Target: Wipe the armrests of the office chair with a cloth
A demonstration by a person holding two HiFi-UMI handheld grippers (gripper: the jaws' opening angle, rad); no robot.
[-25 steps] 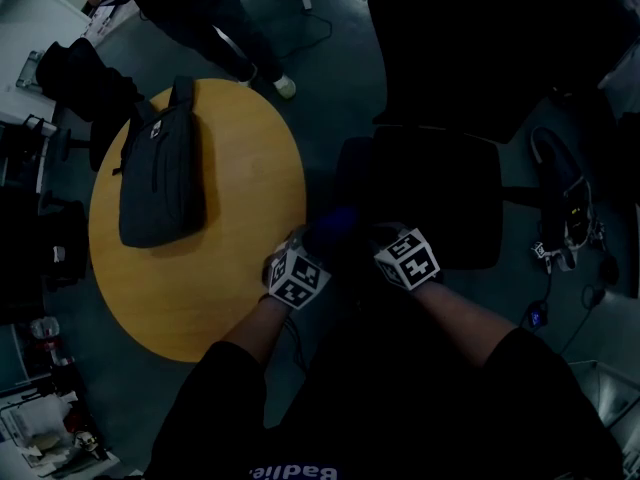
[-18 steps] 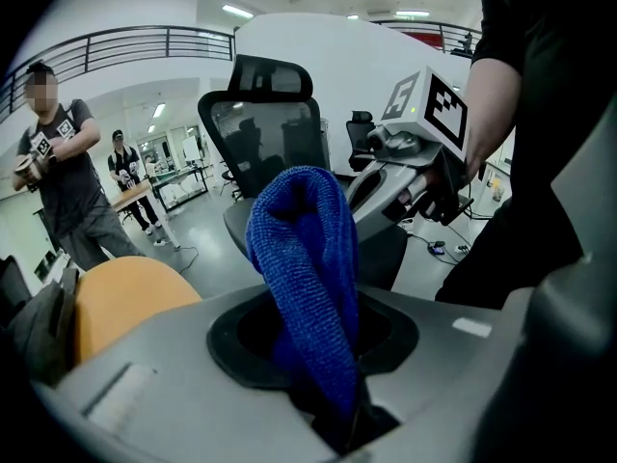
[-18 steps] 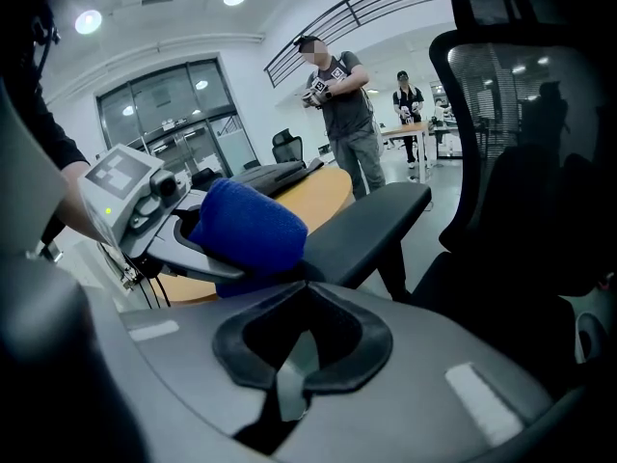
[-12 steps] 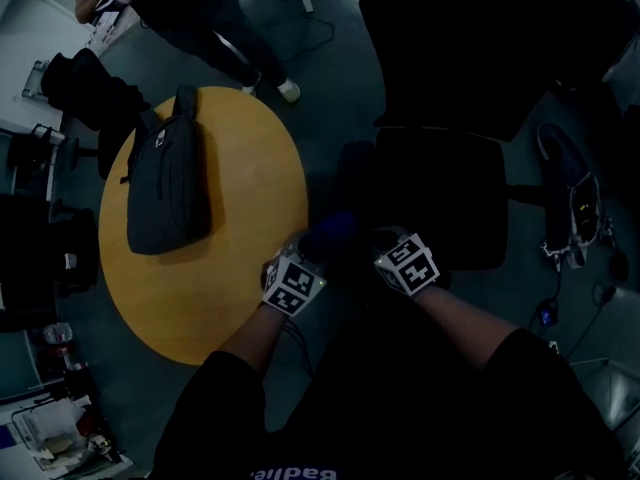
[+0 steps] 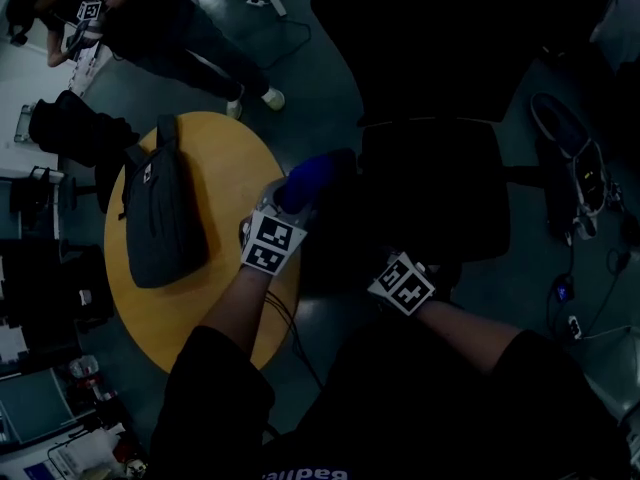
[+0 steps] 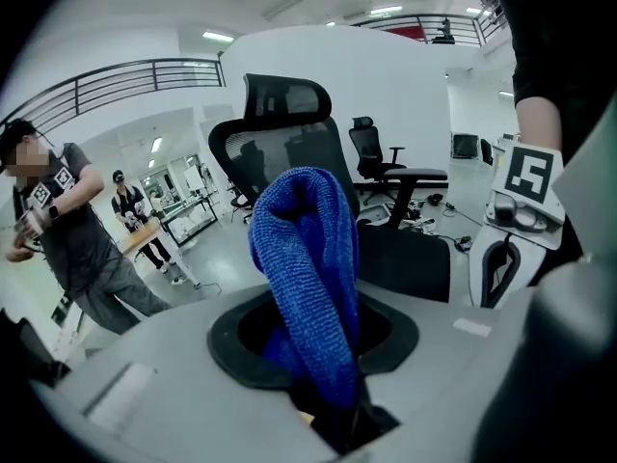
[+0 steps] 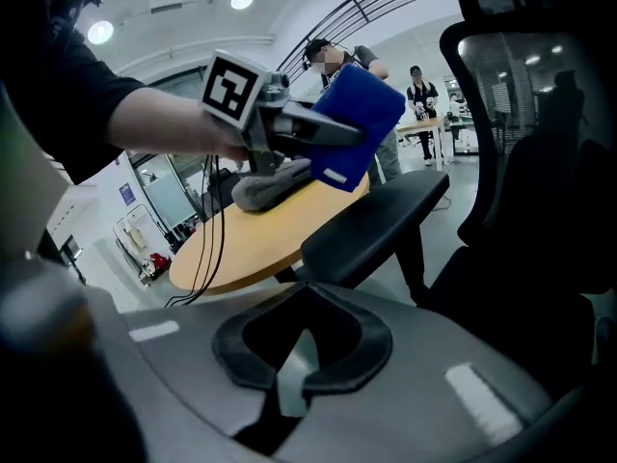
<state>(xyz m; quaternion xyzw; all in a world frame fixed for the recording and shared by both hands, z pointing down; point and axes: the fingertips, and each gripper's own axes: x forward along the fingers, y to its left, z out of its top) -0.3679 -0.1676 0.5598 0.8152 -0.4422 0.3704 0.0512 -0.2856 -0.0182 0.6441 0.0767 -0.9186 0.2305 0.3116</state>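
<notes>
We are clamping the left gripper [image 6: 330, 389] on a blue cloth [image 6: 308, 268], its jaws pinching the lower end while the rest is standing up in front of the camera as a thick folded loop. The cloth is showing a deep, even blue and a coarse, looped knit. From the right gripper view it is looking like a flat blue block sticking out past the jaws.

We are holding the cloth in the air, above and to the left of the chair's left armrest [image 7: 376, 220] and clear of its pad. In the head view it is hanging over the gap between the round wooden table [image 5: 190, 313] on the left and the office chair [image 5: 430, 188] on the right.

We are keeping the right gripper [image 7: 291, 379] nearer to us, with its jaws together and nothing between them, and it is pointing along the long black armrest pad from its near end.

A dark bag [image 5: 160, 208] is lying on the far part of the table, well apart from the cloth. The chair's mesh backrest is rising on the far side of the seat. Farther left, a person [image 6: 77, 230] in a dark shirt is standing on the floor, and more desks and chairs are filling the far room.
</notes>
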